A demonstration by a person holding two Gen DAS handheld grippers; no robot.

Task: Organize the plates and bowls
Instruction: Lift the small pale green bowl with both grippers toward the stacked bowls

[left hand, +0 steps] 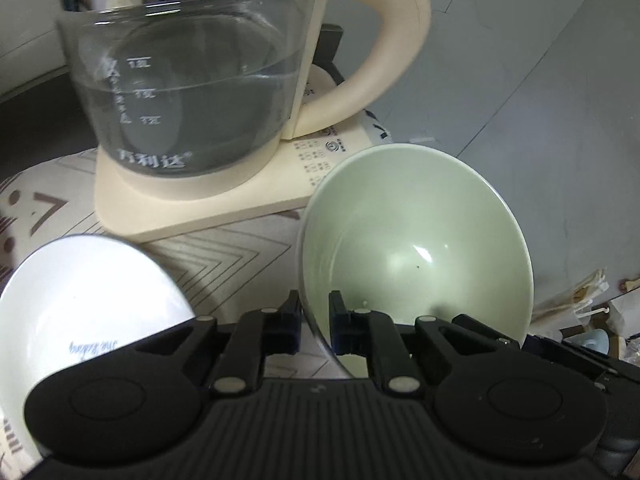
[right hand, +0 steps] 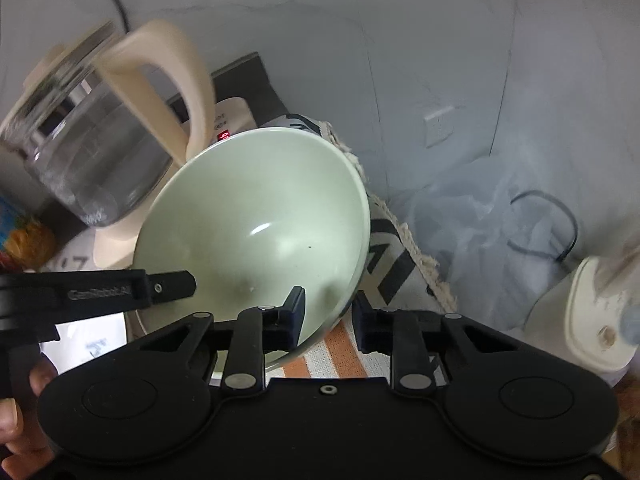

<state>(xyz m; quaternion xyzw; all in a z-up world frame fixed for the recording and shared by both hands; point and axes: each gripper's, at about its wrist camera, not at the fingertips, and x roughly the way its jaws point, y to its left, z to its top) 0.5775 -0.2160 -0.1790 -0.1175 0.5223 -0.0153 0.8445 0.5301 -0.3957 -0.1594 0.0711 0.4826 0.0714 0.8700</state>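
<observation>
A pale green bowl point(left hand: 420, 248) stands on the patterned tablecloth point(left hand: 224, 256), just right of a kettle's base. My left gripper point(left hand: 315, 316) is shut on its left rim, one finger inside and one outside. In the right wrist view the same green bowl point(right hand: 260, 220) has my right gripper point(right hand: 329, 316) shut on its right rim, again astride the wall. A finger point(right hand: 172, 284) of the left gripper reaches in over the opposite edge. A white bowl point(left hand: 88, 288) with blue script sits to the left, also visible as a white bowl point(right hand: 88, 344) low in the right wrist view.
A glass kettle point(left hand: 188, 80) with a cream handle sits on its cream base point(left hand: 200, 208) right behind the bowls. The tablecloth's fringed edge point(right hand: 424, 264) drops off to the right. Beyond it lie a plastic bag point(right hand: 480, 208), a black cable and a white appliance point(right hand: 592, 320).
</observation>
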